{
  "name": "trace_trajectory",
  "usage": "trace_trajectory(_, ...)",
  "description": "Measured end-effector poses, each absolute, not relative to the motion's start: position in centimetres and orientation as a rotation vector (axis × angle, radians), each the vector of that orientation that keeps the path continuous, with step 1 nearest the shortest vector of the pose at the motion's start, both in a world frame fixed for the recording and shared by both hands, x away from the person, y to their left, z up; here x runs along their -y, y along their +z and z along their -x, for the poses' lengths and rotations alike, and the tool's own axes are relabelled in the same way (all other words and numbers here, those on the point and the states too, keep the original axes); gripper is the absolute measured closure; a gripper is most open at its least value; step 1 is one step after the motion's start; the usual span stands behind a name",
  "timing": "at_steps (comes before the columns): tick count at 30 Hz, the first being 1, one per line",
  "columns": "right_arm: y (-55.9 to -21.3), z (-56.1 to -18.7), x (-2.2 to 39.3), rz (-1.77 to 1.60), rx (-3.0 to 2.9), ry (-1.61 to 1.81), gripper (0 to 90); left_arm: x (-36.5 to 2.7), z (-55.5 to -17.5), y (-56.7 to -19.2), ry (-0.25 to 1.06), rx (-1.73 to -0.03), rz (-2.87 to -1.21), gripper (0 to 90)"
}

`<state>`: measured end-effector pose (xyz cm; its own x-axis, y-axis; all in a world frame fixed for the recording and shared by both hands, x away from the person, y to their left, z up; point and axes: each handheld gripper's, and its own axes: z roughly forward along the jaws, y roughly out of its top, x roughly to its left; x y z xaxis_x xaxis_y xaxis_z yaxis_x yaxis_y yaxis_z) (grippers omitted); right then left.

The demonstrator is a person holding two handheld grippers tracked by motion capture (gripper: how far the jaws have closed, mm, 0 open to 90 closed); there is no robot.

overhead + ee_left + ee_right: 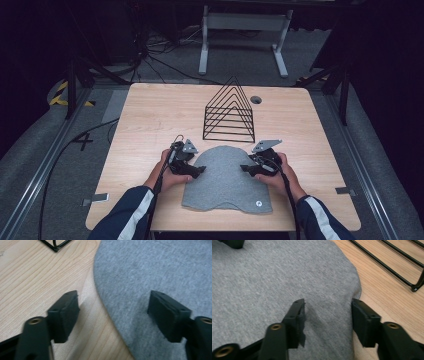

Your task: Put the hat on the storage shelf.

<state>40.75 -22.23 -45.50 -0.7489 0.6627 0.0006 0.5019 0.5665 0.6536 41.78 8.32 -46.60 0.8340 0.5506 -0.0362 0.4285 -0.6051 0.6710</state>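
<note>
A grey knit hat lies flat on the wooden table, its rounded crown toward the far side. My left gripper sits low at the hat's left edge. In the left gripper view its jaws stand apart and straddle that edge, one over bare wood, the other over the grey hat. My right gripper is at the hat's right edge. Its jaws are spread over the hat near its rim, and the fabric between them lies flat and unpinched.
A black wire rack with triangular dividers stands just beyond the hat; its base bars run close to my right gripper, and a corner is ahead of my left. A cable hole is at the table's back edge.
</note>
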Motion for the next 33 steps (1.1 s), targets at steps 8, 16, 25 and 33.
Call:
trace_trajectory(8, -45.7, -40.6, 22.3, -0.983, -2.561, 1.022, 76.7, -8.2, -41.6, -46.3, 0.193, -0.678, -2.316, 68.2)
trace_trajectory(16, -45.6, -40.3, 22.2, -0.949, -2.56, 1.013, 83.7, -8.0, -41.5, -46.3, 0.173, -0.644, -2.328, 81.4)
trace_trajectory(25, -44.7, -39.9, 22.7, -0.926, -2.525, 1.046, 84.2, -7.9, -41.1, -45.1, 0.218, -0.611, -2.301, 83.8)
trace_trajectory(33, -41.8, -39.0, 23.5, -0.858, -2.44, 1.127, 84.4, -8.2, -40.4, -42.6, 0.277, -0.564, -2.238, 84.1)
